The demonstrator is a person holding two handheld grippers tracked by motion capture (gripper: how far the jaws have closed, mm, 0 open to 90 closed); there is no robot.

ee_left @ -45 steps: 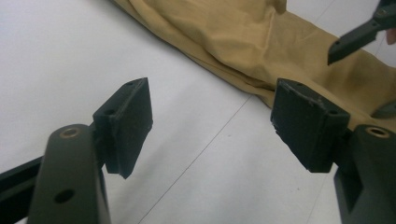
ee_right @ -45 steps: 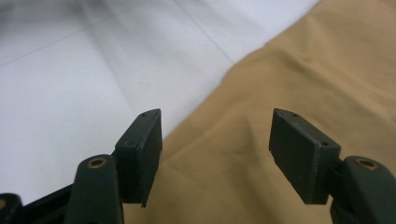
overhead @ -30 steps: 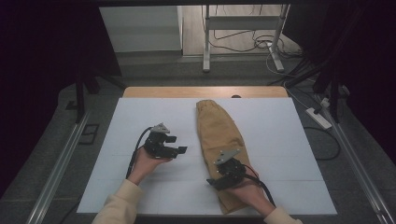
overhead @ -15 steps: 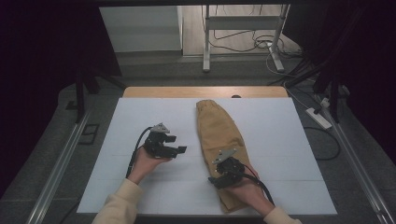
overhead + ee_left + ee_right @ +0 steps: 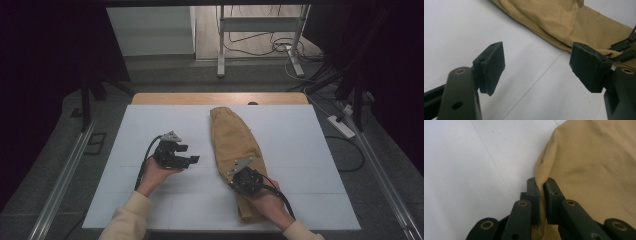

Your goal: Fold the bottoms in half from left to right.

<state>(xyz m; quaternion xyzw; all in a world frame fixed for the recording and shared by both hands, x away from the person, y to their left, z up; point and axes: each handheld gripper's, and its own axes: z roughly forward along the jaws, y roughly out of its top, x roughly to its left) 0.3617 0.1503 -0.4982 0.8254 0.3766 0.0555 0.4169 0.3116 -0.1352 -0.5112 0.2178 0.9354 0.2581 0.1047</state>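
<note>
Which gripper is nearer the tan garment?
Right. The right gripper has just closed on a fold at the tan garment edge; the left gripper hovers open over the white board beside it, apart.

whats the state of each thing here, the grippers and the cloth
left gripper: open, nothing between its jaws, beside the cloth
right gripper: jaws have just been closing, now shut on the cloth's edge
tan cloth: folded long, lying flat on the white table

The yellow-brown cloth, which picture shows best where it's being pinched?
The right gripper view: the right gripper has just closed on the cloth edge, seen close up. The high view shows the whole cloth, the pinch tiny. The left gripper view shows its folds.
</note>
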